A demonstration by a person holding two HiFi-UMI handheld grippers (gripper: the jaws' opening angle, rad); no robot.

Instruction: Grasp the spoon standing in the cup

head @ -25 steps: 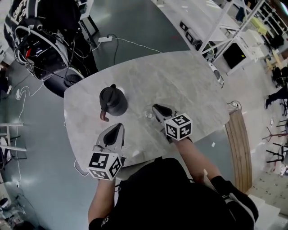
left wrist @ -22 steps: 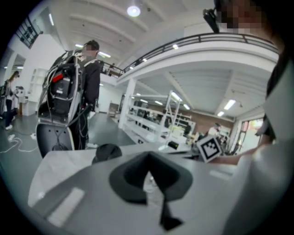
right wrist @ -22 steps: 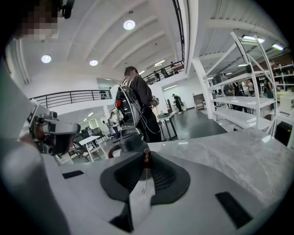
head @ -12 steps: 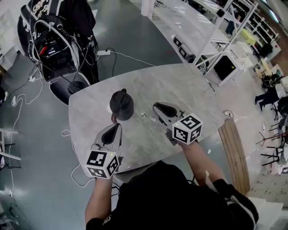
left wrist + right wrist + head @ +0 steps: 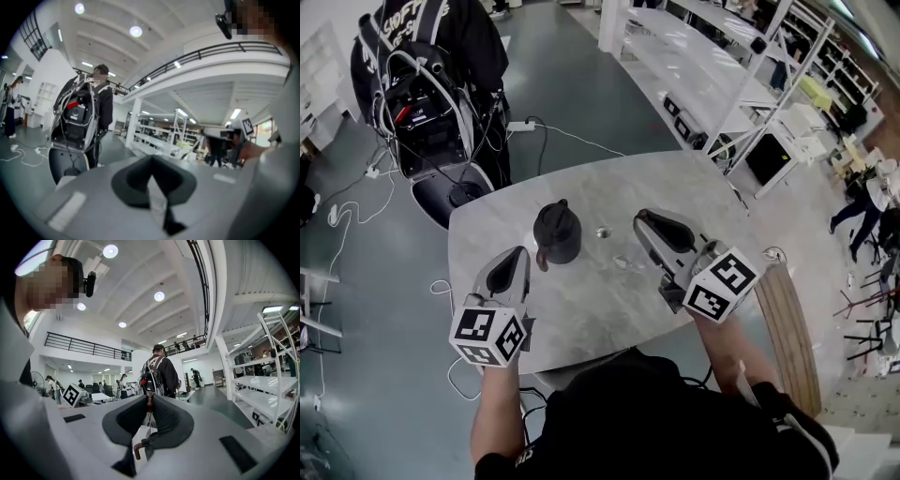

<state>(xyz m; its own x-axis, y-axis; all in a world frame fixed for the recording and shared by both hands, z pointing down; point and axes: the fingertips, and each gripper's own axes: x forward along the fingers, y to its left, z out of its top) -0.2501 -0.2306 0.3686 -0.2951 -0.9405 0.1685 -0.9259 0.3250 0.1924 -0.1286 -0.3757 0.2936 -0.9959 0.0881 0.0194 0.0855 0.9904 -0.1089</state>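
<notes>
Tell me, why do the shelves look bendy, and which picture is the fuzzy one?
Head view: the wide lens bends the white metal shelves into curves; left gripper view: the fuzzy one, soft and blurry all over; right gripper view: sharp, with round ceiling lamps glaring white.

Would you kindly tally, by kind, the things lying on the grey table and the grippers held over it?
Black kettle: 1
Small items, too small to identify: 2
Grippers: 2, left gripper and right gripper
Total: 5
</notes>
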